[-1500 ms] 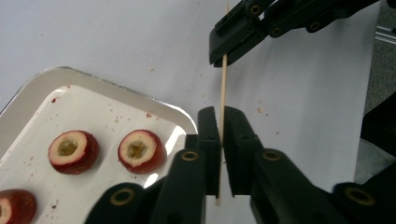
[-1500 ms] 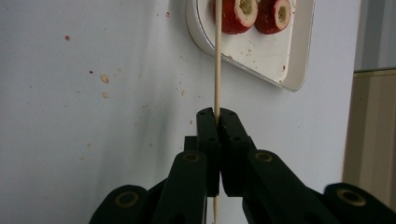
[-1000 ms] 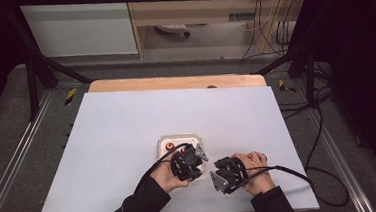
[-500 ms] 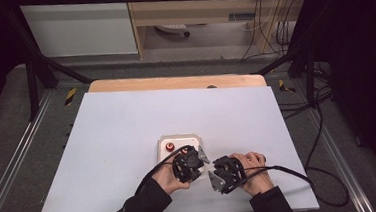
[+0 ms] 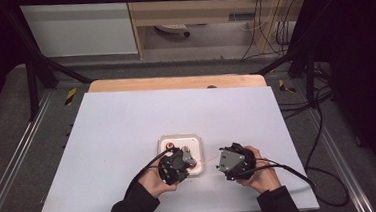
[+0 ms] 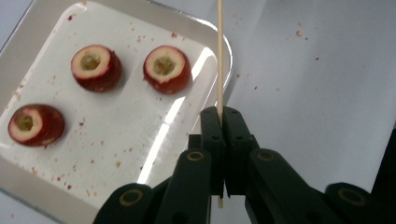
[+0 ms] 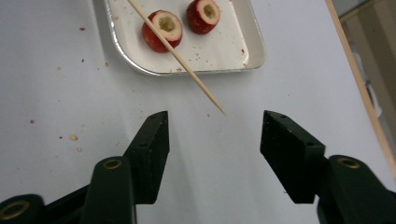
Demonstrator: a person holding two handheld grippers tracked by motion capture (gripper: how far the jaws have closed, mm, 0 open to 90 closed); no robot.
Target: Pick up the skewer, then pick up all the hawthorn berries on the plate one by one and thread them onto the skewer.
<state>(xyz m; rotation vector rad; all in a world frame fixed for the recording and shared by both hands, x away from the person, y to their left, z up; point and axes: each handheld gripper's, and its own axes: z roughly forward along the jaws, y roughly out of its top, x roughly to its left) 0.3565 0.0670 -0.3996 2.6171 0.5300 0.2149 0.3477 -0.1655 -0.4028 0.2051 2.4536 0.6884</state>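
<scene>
A thin wooden skewer (image 6: pixel 220 56) stands pinched between the closed jaws of the left tool (image 6: pixel 223 122), its shaft running out past the corner of a small white tray (image 6: pixel 56 196) that carries three cored red fruit pieces — hollowed at the centre, scattered with red crumbs. Seen from above, the tray (image 5: pixel 163 140) sits near the front middle of the white surface (image 5: pixel 127 120), the left tool (image 5: pixel 176 165) at its 6 o'clock edge and the right tool (image 5: pixel 232 162) off at about 3 o'clock. The right tool (image 7: pixel 214 133) has just been opening, its jaws now well apart with nothing between them; the skewer's pointed tip (image 7: pixel 223 113) hovers just ahead of the gap. The nearest fruit piece (image 7: pixel 161 31) lies at roughly 11 o'clock from that tip. To thread a piece cleanly, the work likely calls for the free tool to take one fruit by its red sides and hold it level, while the skewer is aimed through the soft cored centre — a slanted entry could split the rim. The grip on the skewer looks short, so pushing gently should keep the stick from sliding back.
</scene>
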